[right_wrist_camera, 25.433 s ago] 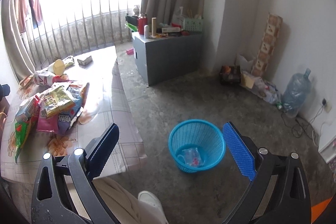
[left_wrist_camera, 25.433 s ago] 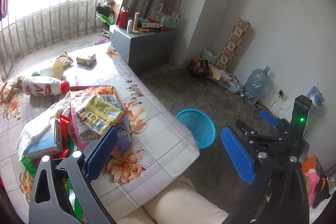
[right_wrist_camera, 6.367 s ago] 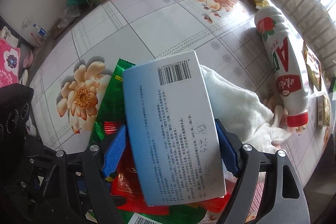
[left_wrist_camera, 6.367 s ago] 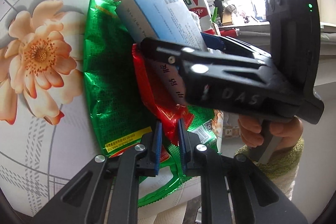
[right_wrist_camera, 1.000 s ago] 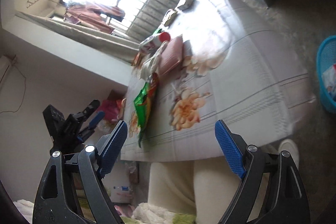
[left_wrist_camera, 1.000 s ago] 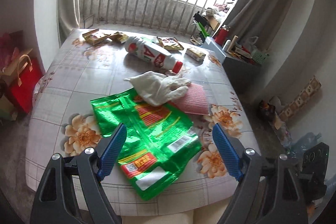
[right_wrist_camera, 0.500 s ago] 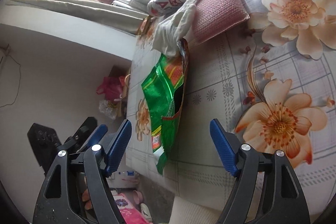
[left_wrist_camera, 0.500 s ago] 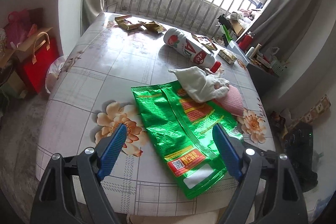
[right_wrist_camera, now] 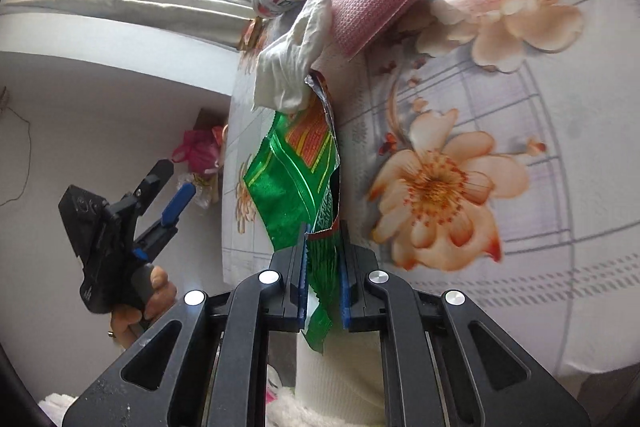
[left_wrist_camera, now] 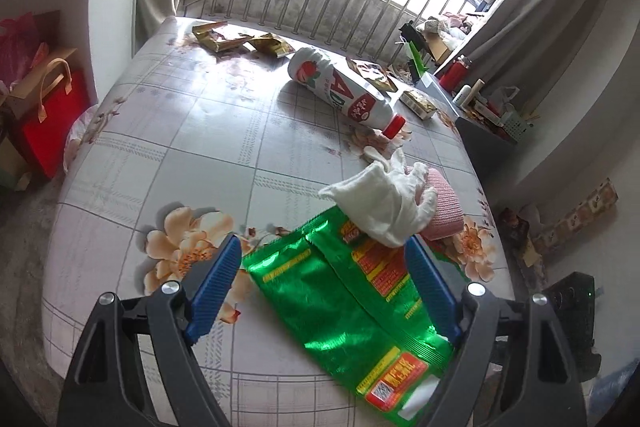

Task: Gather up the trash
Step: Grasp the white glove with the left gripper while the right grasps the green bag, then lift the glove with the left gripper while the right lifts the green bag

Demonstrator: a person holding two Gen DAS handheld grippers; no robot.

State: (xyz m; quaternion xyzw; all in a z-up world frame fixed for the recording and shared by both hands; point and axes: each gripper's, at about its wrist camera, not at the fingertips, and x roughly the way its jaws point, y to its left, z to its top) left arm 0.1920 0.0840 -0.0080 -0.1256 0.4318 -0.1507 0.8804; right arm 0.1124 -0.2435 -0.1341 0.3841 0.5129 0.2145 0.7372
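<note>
Right tongs pinching green wrapper at table edge, left tongs wide apart, empty.

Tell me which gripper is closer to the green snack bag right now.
Right. The right gripper is shut on the near end of the green snack bag at the table edge. The left gripper hangs open above the bag, its fingers either side, not touching it.

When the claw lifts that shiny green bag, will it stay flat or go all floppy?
Probably floppy: the green snack bag already bends and crinkles where the right claw pinches its edge. It looks flat and empty, so likely very light. The white cloth resting on its far end may slide off.
</note>
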